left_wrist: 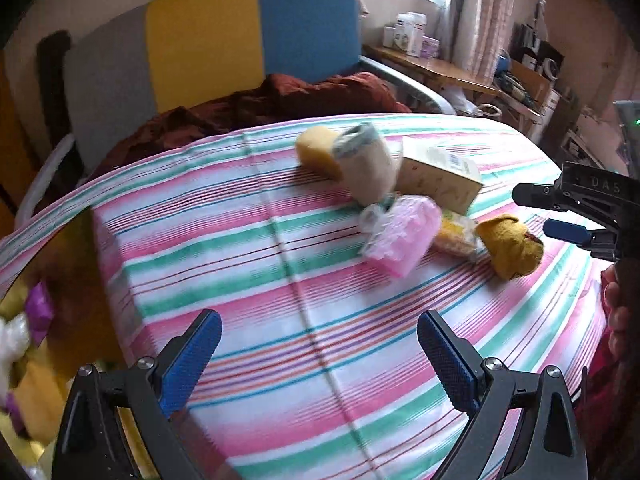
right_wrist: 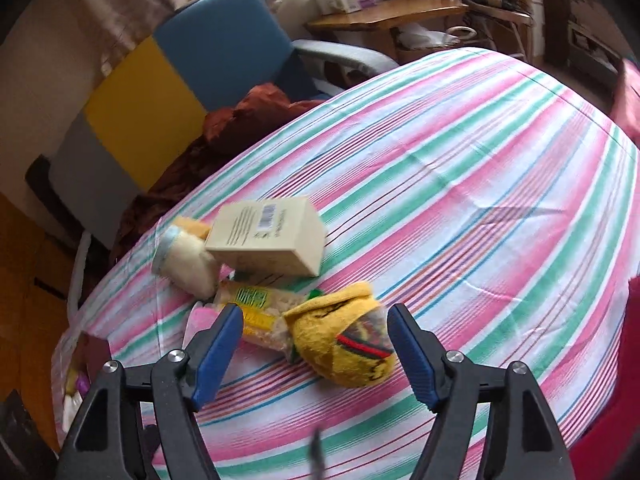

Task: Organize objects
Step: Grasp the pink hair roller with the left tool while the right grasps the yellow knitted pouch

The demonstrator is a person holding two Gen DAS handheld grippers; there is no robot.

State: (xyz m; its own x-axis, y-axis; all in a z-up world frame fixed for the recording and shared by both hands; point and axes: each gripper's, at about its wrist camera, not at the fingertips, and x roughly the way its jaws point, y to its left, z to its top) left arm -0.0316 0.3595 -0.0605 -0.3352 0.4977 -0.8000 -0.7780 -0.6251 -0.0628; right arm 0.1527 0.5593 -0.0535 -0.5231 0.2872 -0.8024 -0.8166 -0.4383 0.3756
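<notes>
A cluster of objects lies on the striped tablecloth [left_wrist: 280,280]: a yellow sponge [left_wrist: 318,150], a cream roll in plastic [left_wrist: 370,168], a beige box [left_wrist: 440,176], a pink bag [left_wrist: 400,236], a snack packet [left_wrist: 456,236] and rolled yellow socks [left_wrist: 510,246]. My left gripper [left_wrist: 318,354] is open and empty, well short of the cluster. My right gripper [right_wrist: 314,344] is open, with the yellow socks [right_wrist: 344,344] between its fingers, and shows in the left wrist view [left_wrist: 560,214]. The box [right_wrist: 268,238], roll [right_wrist: 188,260] and packet [right_wrist: 260,308] lie behind.
An open container [left_wrist: 100,264] with yellow, purple and white items sits at the table's left edge. A chair [left_wrist: 224,48] with a dark red cloth [left_wrist: 280,100] stands behind the table. A wooden shelf [left_wrist: 440,68] with boxes is at the back right.
</notes>
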